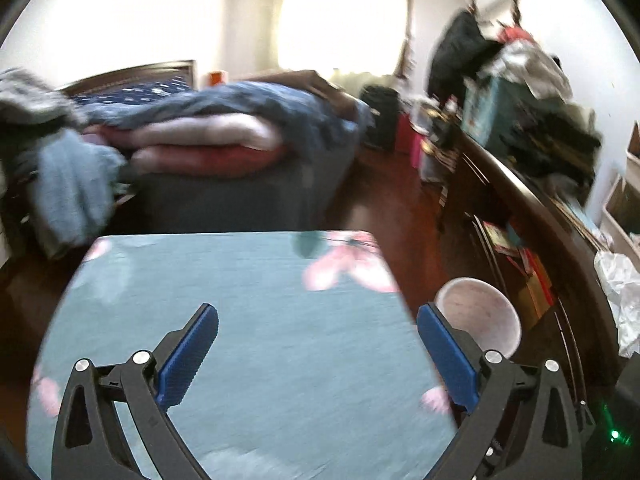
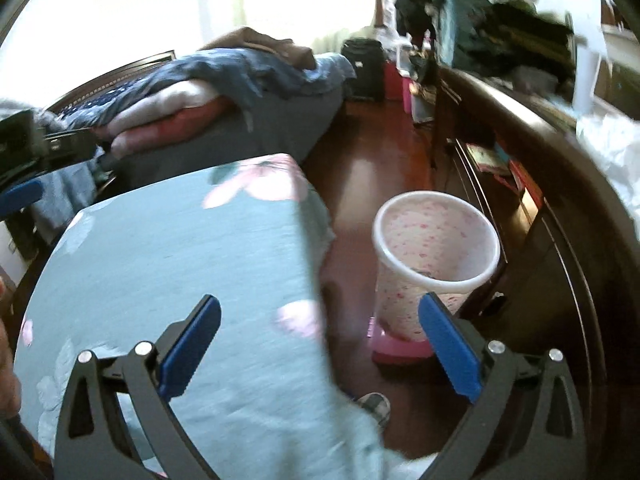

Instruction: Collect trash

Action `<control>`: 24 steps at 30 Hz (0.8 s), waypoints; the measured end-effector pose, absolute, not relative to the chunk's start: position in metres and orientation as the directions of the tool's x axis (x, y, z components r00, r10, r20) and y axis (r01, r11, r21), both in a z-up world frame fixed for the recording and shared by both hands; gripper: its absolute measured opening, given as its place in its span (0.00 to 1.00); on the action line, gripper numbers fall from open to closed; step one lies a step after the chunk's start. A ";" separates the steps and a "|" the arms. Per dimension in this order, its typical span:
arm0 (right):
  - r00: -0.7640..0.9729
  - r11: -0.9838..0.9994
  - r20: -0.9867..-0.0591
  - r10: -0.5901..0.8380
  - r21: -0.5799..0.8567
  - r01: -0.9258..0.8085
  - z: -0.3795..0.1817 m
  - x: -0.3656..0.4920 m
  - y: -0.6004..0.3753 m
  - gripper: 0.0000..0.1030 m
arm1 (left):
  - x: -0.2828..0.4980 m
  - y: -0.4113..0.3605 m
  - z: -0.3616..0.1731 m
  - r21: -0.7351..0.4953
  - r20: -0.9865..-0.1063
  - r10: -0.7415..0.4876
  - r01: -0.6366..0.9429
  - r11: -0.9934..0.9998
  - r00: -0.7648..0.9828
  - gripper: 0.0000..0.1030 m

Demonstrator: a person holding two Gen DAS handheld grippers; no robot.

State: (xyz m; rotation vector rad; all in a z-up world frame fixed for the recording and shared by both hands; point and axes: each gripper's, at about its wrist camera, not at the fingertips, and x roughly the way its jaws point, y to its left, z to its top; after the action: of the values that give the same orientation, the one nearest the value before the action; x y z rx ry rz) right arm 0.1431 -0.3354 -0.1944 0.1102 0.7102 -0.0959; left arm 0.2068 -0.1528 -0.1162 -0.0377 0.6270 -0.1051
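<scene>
Teal cloth: a floral table cover (image 1: 248,320) fills the lower half of both views, and no scrap shows on the part in view.
Left gripper: the left gripper (image 1: 318,350) hangs over the cloth with its blue pads spread wide and nothing between them.
Right gripper: the right gripper (image 2: 320,344) is spread just as wide and empty, straddling the cloth's edge with its right pad in front of the bin.
Trash bin: a white, pink-speckled trash bin (image 2: 436,248) stands upright on the wooden floor (image 2: 372,172) just beside the table, on what looks like a pink base; something dark lies at its bottom, too small to name.
Trash left: a crumpled white mass (image 1: 620,292) lies on the dark sideboard (image 1: 520,184), possibly paper or plastic; whether it counts as trash I cannot tell.
Blur: both views are smeared, so edges and small items are hard to read.
Risk, tipping: the bin is tall and narrow at the foot, so a careless sweep of the right gripper could likely knock it over and spill what it holds.
Risk, snagging: the cloth hangs loose at the corner; a low pad could catch and drag it.
Risk, missed item: any small scrap hidden by the blur may go uncollected.
Risk, wrong pick: the cluttered sideboard invites grabbing something that is no trash.
</scene>
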 end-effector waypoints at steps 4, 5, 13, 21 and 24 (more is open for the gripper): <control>0.807 0.994 -0.586 -0.077 0.017 0.107 -0.167 0.105 -0.287 0.96 | 0.147 -0.091 -0.099 -0.039 -0.522 -0.020 0.000 0.999 0.852 0.96; 0.823 0.995 -0.563 -0.071 0.015 0.097 -0.159 0.096 -0.277 0.96 | 0.132 -0.079 -0.095 -0.028 -0.505 0.009 -0.026 0.999 0.863 0.96; 0.917 0.999 -0.398 -0.018 -0.049 -0.001 -0.096 0.025 -0.201 0.97 | 0.040 -0.014 -0.060 0.004 -0.375 0.145 -0.154 0.988 0.916 0.96; 0.952 0.998 -0.307 -0.020 -0.063 0.001 -0.050 -0.008 -0.184 0.97 | 0.002 0.023 -0.036 -0.050 -0.312 0.171 -0.196 0.979 0.934 0.96; 0.961 0.999 -0.275 -0.030 -0.052 0.016 -0.035 -0.017 -0.188 0.97 | -0.009 0.031 -0.026 -0.066 -0.279 0.179 -0.205 0.976 0.943 0.96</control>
State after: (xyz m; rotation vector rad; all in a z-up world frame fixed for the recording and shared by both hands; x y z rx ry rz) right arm -0.0168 -0.1884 -0.0346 -0.0492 0.2792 -0.0233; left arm -0.0095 0.0306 -0.0265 -0.0947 0.2759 0.1964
